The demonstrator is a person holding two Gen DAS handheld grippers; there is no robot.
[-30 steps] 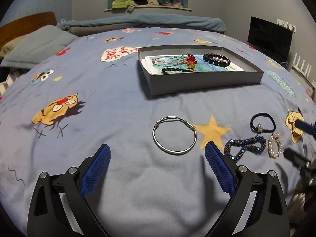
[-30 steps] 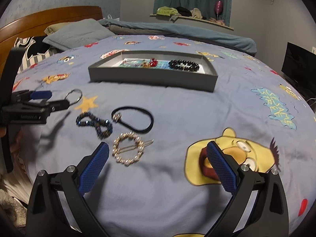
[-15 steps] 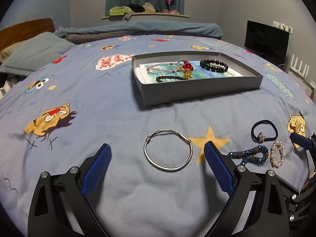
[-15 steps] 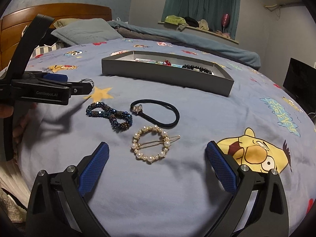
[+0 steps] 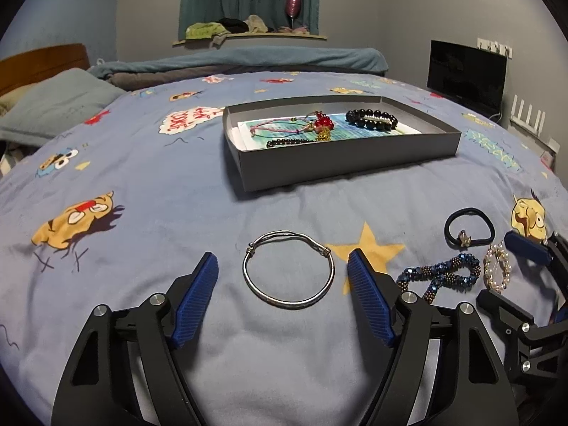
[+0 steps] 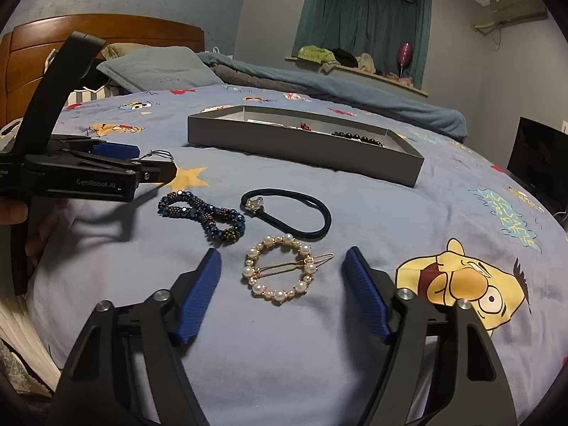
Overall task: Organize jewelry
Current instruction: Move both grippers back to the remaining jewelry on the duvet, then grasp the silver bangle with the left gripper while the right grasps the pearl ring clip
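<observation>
My left gripper (image 5: pixel 283 266) is open, and a silver bangle (image 5: pixel 288 269) lies on the bedspread between its blue fingers. My right gripper (image 6: pixel 281 261) is open around a round pearl hair clip (image 6: pixel 280 269), which also shows in the left wrist view (image 5: pixel 497 267). A blue beaded bracelet (image 6: pixel 201 214) and a black hair tie (image 6: pixel 289 213) lie just beyond it. A grey tray (image 5: pixel 340 158) farther back holds a black bead bracelet (image 5: pixel 371 119), a red charm bracelet (image 5: pixel 312 126) and a thin dark bead strand (image 5: pixel 289 142).
The blue cartoon bedspread (image 5: pixel 142 195) covers the bed. A pillow (image 5: pixel 53 106) and wooden headboard (image 6: pixel 106 32) are at the left. A black monitor (image 5: pixel 465 74) stands at the right. The left gripper's body (image 6: pixel 88 174) reaches in beside the blue bracelet.
Both grippers have moved forward and lower. The bangle now lies between the left fingers, and the pearl clip between the right fingers. Both stay open.
</observation>
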